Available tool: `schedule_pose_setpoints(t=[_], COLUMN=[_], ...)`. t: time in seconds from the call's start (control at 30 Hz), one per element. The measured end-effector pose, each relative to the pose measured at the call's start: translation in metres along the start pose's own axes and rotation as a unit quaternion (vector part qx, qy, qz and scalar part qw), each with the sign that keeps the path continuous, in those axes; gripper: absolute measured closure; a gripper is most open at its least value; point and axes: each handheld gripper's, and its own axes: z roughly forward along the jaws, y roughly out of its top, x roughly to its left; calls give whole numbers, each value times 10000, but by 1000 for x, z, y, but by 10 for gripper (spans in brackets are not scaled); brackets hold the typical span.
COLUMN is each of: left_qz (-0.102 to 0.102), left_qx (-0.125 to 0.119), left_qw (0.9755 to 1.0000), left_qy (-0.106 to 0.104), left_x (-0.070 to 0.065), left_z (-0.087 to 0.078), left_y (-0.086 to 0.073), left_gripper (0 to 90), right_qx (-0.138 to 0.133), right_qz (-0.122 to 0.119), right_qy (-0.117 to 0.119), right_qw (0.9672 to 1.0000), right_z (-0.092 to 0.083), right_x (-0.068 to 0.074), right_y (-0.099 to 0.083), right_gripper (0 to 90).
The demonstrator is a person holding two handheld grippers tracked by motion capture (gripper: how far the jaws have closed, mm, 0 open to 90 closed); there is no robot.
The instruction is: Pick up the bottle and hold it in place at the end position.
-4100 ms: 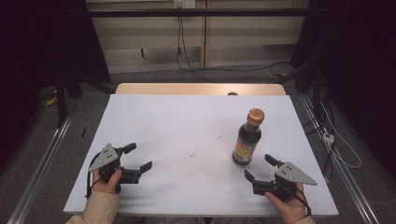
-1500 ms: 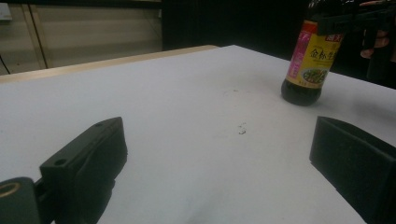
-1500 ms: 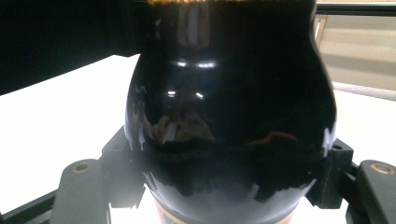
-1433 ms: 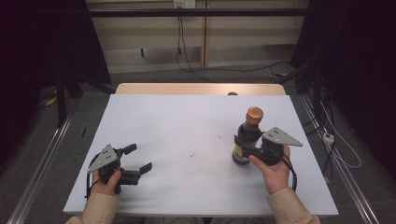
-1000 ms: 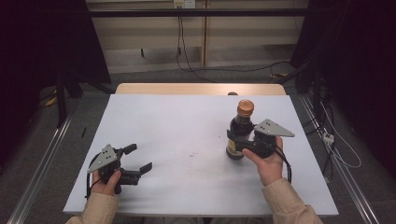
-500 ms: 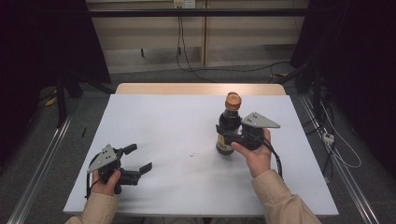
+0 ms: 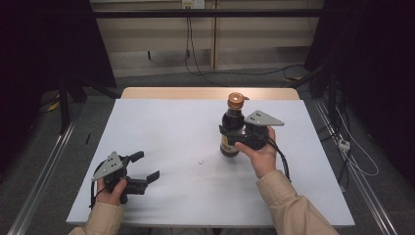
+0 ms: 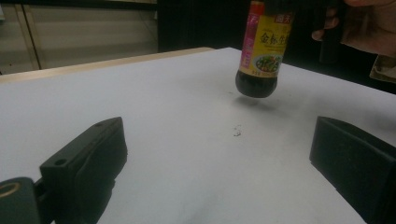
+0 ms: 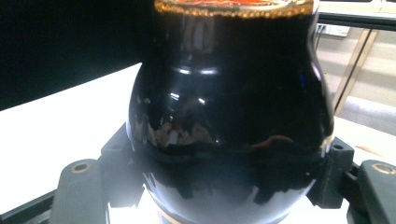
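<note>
A dark sauce bottle (image 7: 231, 128) with an orange cap and a yellow label hangs just above the white table (image 7: 171, 127), right of centre. My right gripper (image 7: 234, 138) is shut on its body, one black jaw on each side. In the right gripper view the glossy dark bottle (image 9: 231, 112) sits between the two jaws. The left gripper view has the bottle (image 8: 262, 51) lifted off the table, its shadow beneath. My left gripper (image 7: 145, 166) rests at the table's front left, open, with nothing between its fingers (image 8: 88, 158).
A small dark speck (image 7: 201, 162) marks the table near the middle. The table's wooden far edge (image 7: 195, 93) runs along the back. Cables (image 7: 342, 142) lie on the floor to the right, metal rails (image 7: 44, 166) to the left.
My right gripper has closed on the bottle, lifted it off the table and carried it leftward and toward the far side. The left gripper has stayed where it was.
</note>
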Motion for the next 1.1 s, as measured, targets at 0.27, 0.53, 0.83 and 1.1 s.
schedule_pose_setpoints(t=[0.27, 0.53, 0.83, 1.1], left_qz=[-5, -12, -16, -61], left_qx=[-5, 14, 27, 18], left_qw=[10000, 10000, 10000, 9999], left_qy=[-17, -35, -52, -93], left_x=[0, 0, 1, 1], left_z=[0, 0, 0, 0], left_y=[0, 0, -1, -1], left_gripper=[37, 37, 37, 37], right_qx=[21, 18, 77, 58], right_qz=[-16, -87, -117, -159], right_qy=[56, 111, 88, 104], right_qw=[10000, 9999, 9999, 9998], right_z=[12, 23, 36, 48], right_x=[4, 6, 9, 11], right_y=[2, 5, 5, 6], right_gripper=[274, 274, 273, 272])
